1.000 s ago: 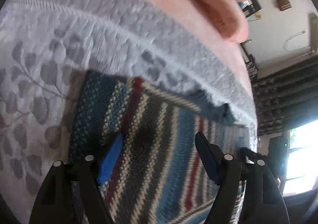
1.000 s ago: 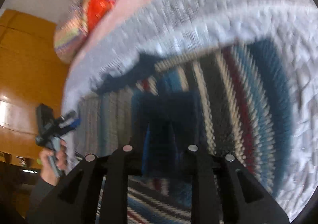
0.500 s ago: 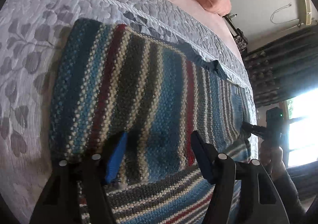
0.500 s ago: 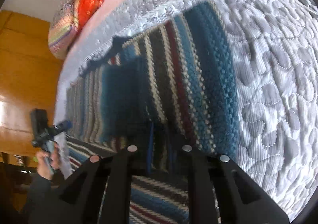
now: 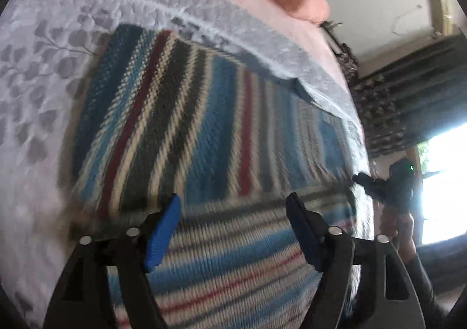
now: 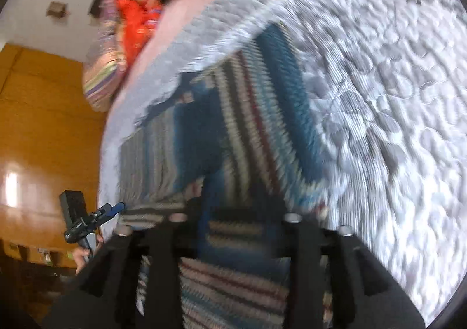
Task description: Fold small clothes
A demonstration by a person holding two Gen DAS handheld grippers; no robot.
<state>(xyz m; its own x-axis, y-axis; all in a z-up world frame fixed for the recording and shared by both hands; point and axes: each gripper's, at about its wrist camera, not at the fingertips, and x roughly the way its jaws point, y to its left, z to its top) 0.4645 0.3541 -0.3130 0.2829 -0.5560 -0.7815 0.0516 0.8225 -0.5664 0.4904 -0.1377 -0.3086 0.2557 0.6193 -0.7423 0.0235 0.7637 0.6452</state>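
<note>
— Where's your striped knitted garment in blue, dark red, cream and black?

— Flat on the grey quilted leaf-pattern bedspread, one part folded over.

— Your grippers?

— Left gripper spread wide, empty. Right gripper: too blurred, cannot tell.

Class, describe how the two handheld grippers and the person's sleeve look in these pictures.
The left gripper has black angular fingers with silver screws and ribbed blue pads. The right gripper is also black with silver screws; its pads are hidden. A dark sleeve covers the forearm.
</note>
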